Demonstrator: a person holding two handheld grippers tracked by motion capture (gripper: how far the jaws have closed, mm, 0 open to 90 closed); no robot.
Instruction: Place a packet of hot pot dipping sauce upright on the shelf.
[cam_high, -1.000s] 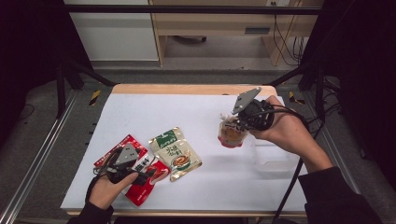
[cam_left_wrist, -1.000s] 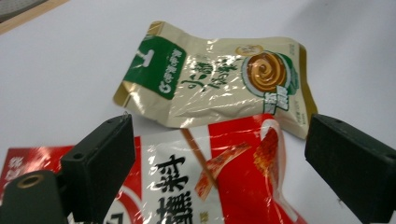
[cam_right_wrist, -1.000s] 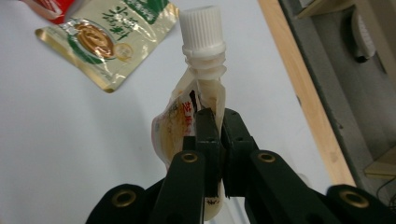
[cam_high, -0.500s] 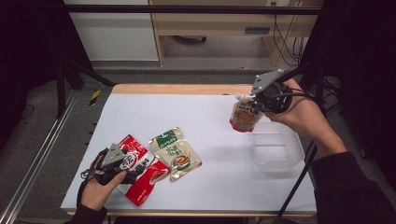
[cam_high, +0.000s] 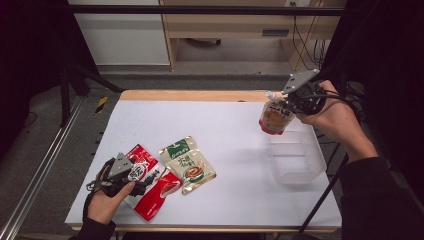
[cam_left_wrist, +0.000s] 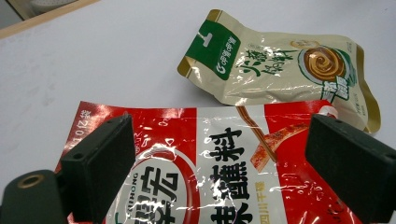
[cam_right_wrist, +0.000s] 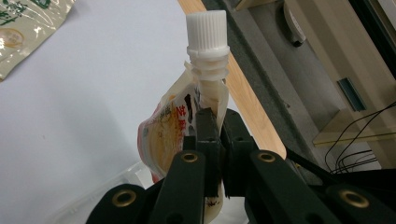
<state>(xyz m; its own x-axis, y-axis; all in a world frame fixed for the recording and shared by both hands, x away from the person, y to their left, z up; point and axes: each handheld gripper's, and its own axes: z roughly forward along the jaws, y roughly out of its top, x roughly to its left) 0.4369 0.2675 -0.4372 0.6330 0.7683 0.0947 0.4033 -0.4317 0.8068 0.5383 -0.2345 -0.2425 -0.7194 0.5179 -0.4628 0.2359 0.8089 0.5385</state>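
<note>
Three pouches (cam_high: 187, 165) rest on the white table (cam_high: 225, 140); grey floor (cam_high: 45, 150) beyond.

Both grippers black: left gripper (cam_high: 120, 172) and right gripper (cam_high: 300, 95) each topped by a grey three-cornered plate, black cable trailing. Jaws are blocky matte black pads; brass-coloured pivot screws on linkage arms. Person wears dark sleeves.

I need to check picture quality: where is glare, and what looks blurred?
Left gripper view: glare streaks on the red packet and the beige packet; both print sharp. Right gripper view: the spout pouch fairly sharp, shelves behind soft. High view: even light on the white table, dark surroundings, clear container faint.
</note>
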